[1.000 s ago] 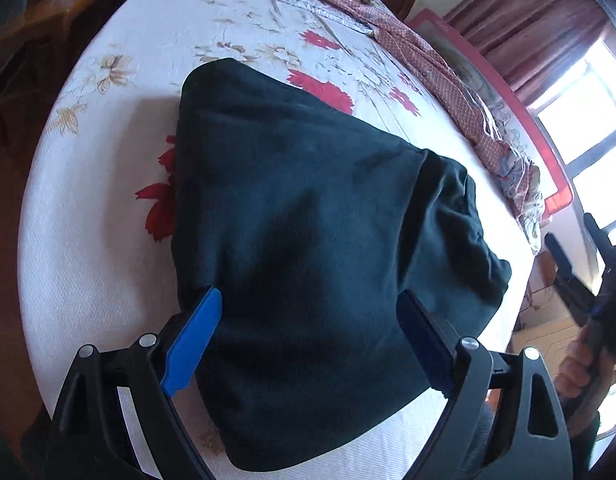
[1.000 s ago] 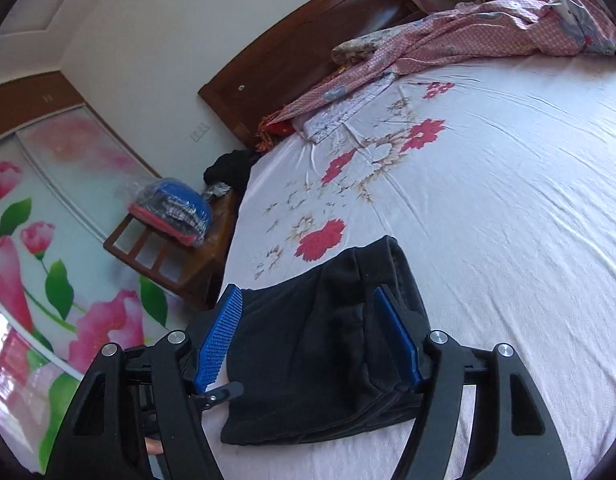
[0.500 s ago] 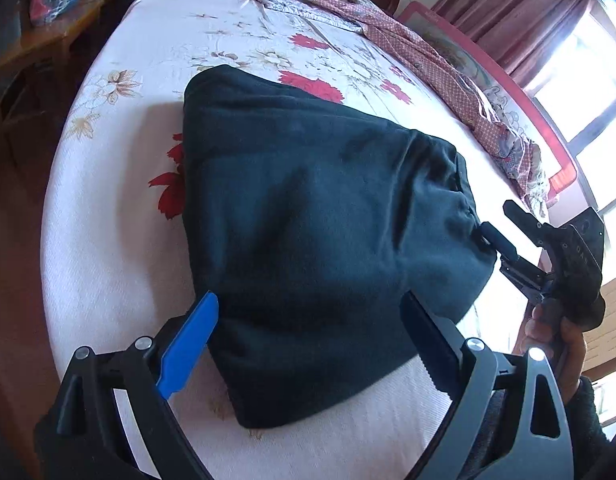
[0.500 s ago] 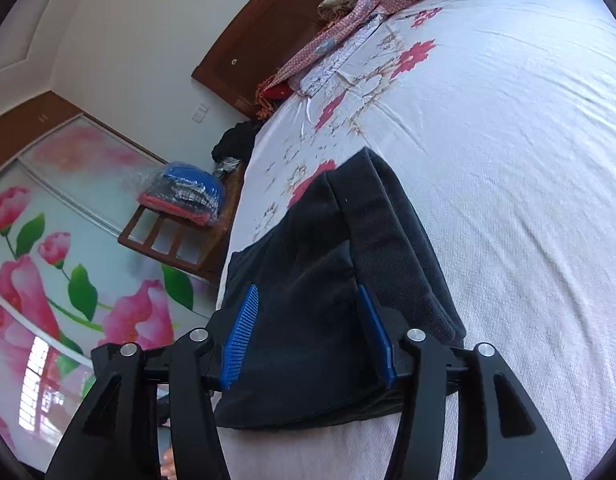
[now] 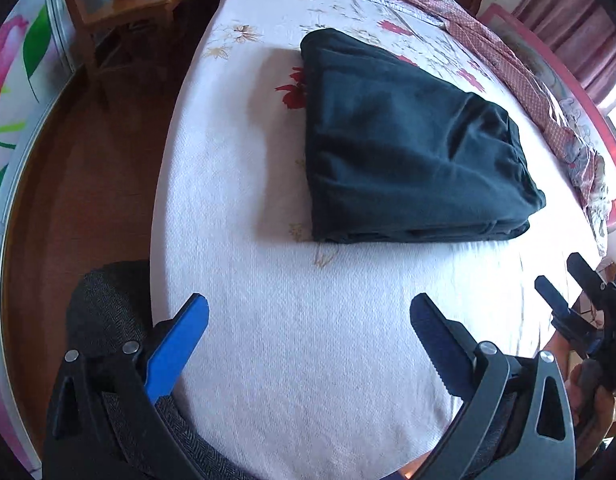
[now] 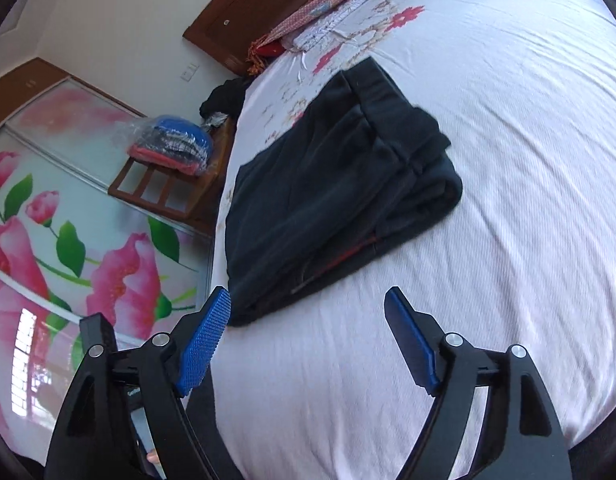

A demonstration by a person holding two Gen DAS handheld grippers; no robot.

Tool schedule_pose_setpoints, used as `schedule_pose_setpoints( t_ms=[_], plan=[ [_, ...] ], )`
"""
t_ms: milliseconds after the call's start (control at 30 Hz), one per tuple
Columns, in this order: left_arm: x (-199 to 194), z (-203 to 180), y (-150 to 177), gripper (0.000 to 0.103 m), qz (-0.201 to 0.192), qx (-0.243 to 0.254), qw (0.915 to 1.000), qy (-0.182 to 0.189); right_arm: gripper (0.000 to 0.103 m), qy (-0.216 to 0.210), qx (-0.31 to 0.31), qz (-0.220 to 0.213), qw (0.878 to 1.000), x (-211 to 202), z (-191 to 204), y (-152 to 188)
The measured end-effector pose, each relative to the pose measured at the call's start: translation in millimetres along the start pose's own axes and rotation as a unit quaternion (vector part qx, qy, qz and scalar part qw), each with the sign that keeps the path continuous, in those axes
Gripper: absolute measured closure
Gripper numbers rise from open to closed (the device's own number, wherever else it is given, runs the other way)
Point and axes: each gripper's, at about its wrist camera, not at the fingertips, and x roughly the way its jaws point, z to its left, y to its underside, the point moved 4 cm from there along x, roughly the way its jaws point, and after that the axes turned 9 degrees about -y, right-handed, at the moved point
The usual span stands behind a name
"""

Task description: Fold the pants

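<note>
A: Where are the dark, soft-fabric folded pants (image 5: 408, 148)?

B: They lie in a flat stack on the white, flower-printed bed sheet (image 5: 308, 360), near the bed's left edge, ahead of both tools.

A: And the left gripper (image 5: 308, 322)?

B: Its blue-padded jaws are opening, spread wide over bare sheet, with nothing between them.

A: The right gripper (image 6: 308, 314)?

B: Its jaws are also opening and empty. The left pad sits just beside the stack's near corner; contact cannot be confirmed.

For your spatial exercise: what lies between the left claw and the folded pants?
Only bare white bedsheet separates the left claw from the pants, seen in the left wrist view.
</note>
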Motion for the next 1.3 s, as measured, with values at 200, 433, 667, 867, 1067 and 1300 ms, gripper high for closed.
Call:
schedule_pose_setpoints(
  t_ms=[200, 433, 667, 867, 1067, 1300],
  plan=[
    [-10.5, -12.7, 21.4, 0.002, -0.021, 0.039, 0.9982, -0.041, 0.024, 0.093, 0.010, 0.038, 0.995, 0.3, -23.8, 49.4],
    [-31.1, -16.5, 16.1, 0.002, -0.084, 0.038, 0.9935, -0.067, 0.012, 0.224, -0.155, 0.018, 0.962, 10.5, 17.0, 35.5],
    [-40.0, -40.8, -16.3, 0.002, -0.160, 0.013, 0.9837, -0.081, 0.009, 0.214, -0.212, -0.024, 0.953, 32.2, 59.8, -14.7],
    [-28.3, -33.9, 1.1, 0.002, -0.170, 0.010, 0.9801, -0.102, 0.005, 0.245, -0.216, -0.037, 0.944, 31.6, 46.5, 9.2],
    [-17.3, -31.9, 5.3, 0.002, -0.146, 0.016, 0.9832, -0.108, 0.005, 0.263, -0.219, -0.002, 0.940, 47.6, 41.1, 13.5],
    [-18.7, -37.4, 7.1, 0.002, -0.152, 0.025, 0.9814, -0.114, 0.005, 0.286, -0.216, 0.004, 0.934, 47.6, 35.2, 10.6]
  ],
)
